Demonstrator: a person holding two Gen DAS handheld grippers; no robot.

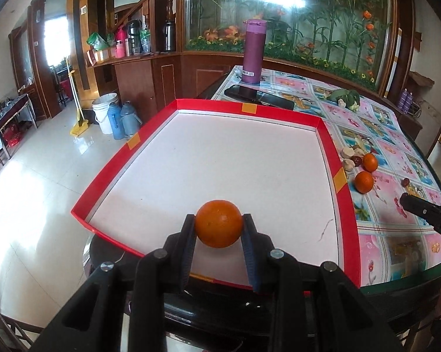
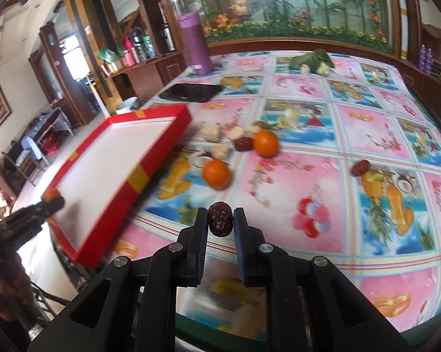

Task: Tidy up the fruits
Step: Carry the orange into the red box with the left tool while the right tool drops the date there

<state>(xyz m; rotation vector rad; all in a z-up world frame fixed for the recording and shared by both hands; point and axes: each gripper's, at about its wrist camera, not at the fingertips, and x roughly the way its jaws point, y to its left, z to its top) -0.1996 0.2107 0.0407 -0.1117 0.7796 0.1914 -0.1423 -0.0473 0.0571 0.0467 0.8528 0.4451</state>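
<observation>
Our left gripper (image 1: 219, 224) pinches a round, dimpled orange (image 1: 219, 223) over the red-walled tray (image 1: 344, 182); our right gripper (image 2: 220, 219) pinches a wrinkled date (image 2: 219, 218).

Left view: from my left tool (image 1: 219, 224), looking steeply down and forward, close over the red tray (image 1: 342, 176), with the counter (image 1: 396, 135) at right. Right view: from my right tool (image 2: 219, 219), angled down across the counter (image 2: 367, 123). Both views share the tray (image 2: 150, 158), the loose oranges (image 1: 364, 182) (image 2: 216, 174) and the purple flask (image 1: 253, 51) (image 2: 197, 44).
</observation>
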